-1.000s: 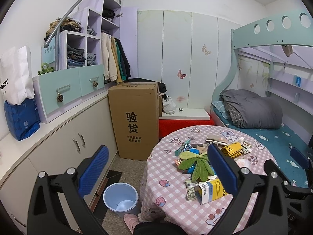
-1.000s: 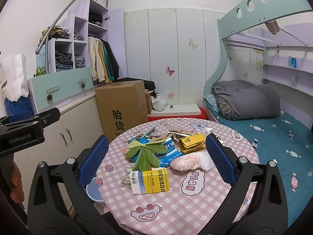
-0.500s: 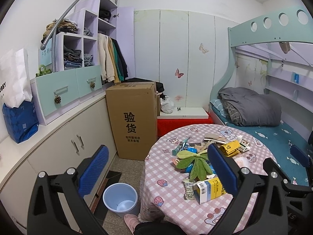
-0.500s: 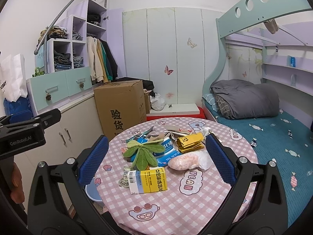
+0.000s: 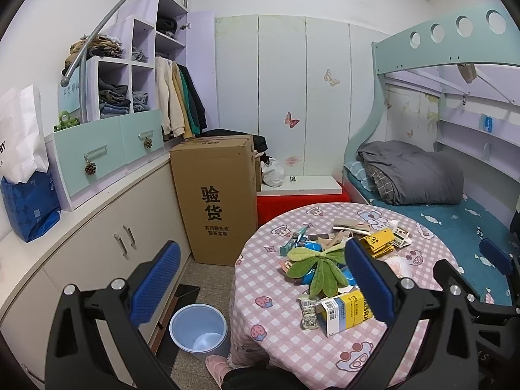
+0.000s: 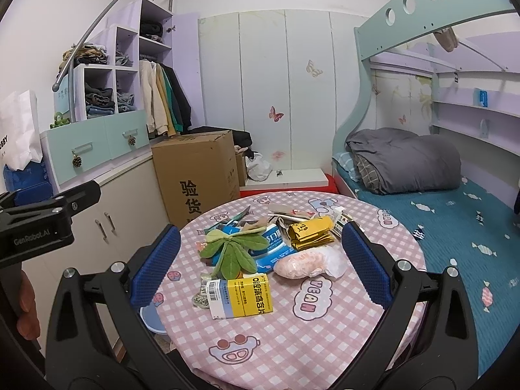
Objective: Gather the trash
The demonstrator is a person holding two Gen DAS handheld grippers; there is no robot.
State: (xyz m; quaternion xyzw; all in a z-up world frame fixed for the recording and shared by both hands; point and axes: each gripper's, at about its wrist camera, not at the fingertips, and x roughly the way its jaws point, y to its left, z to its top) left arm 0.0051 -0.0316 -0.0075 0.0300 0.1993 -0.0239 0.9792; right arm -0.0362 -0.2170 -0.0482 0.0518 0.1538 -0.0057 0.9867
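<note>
Both tools stand wide and hold nothing: the left gripper (image 5: 260, 279) hangs over the gap between the cabinets and the round table in its pink checked cloth (image 6: 292, 341), while the right gripper (image 6: 260, 265) faces the litter heaped mid-table, well short of touching any of it. Nearest the right gripper lies a yellow and white cardboard medicine box (image 6: 240, 297), with a pinkish lump in clear plastic wrap (image 6: 305, 261) just beside it, a green leaf-shaped plush (image 6: 235, 252) resting on blue packets, and crumpled yellow wrappers (image 6: 310, 234) farther back. On the floor by the table sits a pale blue plastic bin (image 5: 198, 331), seemingly with nothing in it, so I judge that collecting has not begun and the whole pile is left. Against the frame half a second ago, both views have drifted slightly, and nothing on the table has shifted.
</note>
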